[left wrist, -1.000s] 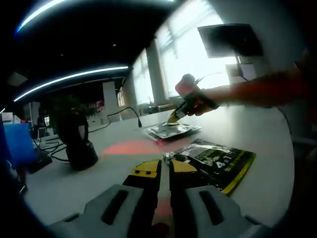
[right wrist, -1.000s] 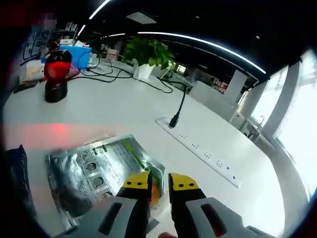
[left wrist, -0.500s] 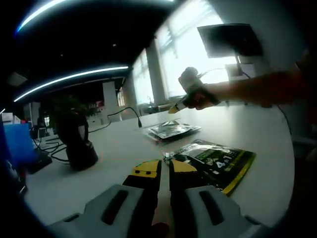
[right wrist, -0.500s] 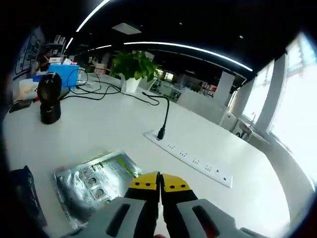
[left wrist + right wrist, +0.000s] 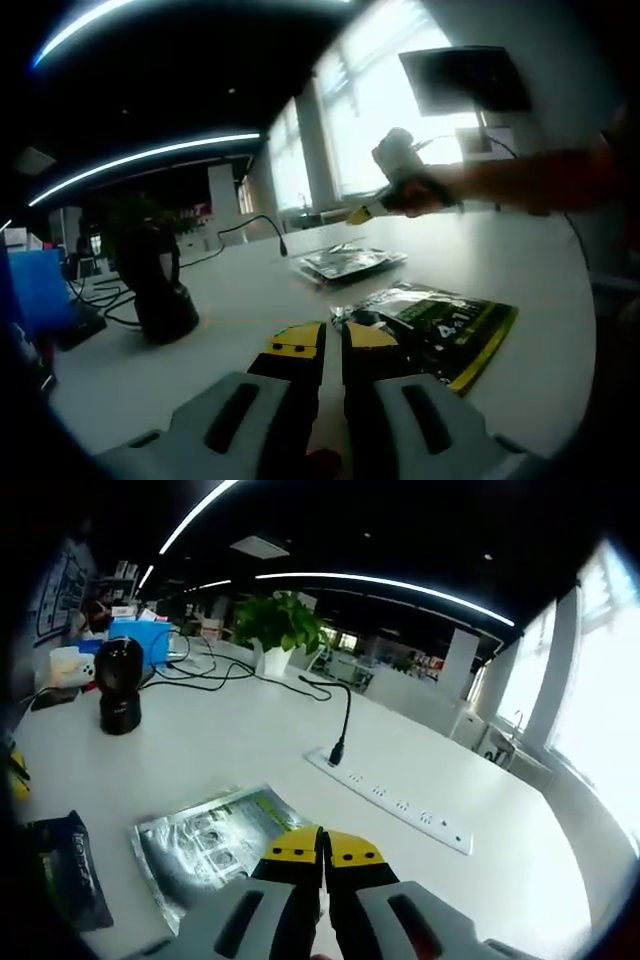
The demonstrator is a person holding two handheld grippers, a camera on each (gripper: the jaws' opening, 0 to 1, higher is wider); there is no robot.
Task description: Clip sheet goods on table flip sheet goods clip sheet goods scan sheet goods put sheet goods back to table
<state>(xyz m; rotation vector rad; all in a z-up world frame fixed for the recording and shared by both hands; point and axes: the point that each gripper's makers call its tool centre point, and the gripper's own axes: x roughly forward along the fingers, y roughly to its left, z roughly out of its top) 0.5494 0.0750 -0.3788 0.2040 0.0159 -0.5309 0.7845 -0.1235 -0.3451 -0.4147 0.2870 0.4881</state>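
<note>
a smooth white counter [image 5: 520, 250] carries two flat, glossy sheet packets. in the left gripper view, the left claw [image 5: 322, 340], yellow-tipped on grey moulded jaws, sits low over the counter with its jaws together on nothing, their tips just beside the near corner of the black-and-yellow packet [image 5: 440, 325], which lies flat with its yellow border toward the counter's edge. beyond that packet, apart from it, rests the silver foil packet [image 5: 345, 262], crinkled and reflective. the right claw [image 5: 362, 213] hangs in the air above the silver packet, clear of it, gripped by a person's hand [image 5: 410, 180]. left of the silver packet stands a dark, rounded scanner [image 5: 155, 285] on a stand, with bare counter between them.

in the right gripper view, the right claw [image 5: 321, 844] shows its yellow tips pressed together, empty, above the silver foil packet [image 5: 215, 840], whose printed face lies up and flat. the black packet [image 5: 70, 875] lies left of the silver one, near the counter's edge. a long white power strip [image 5: 400, 802] with a black cable runs right of the silver packet, well apart, and open counter stretches toward the scanner [image 5: 120, 680] and a leafy potted plant [image 5: 280, 630].
</note>
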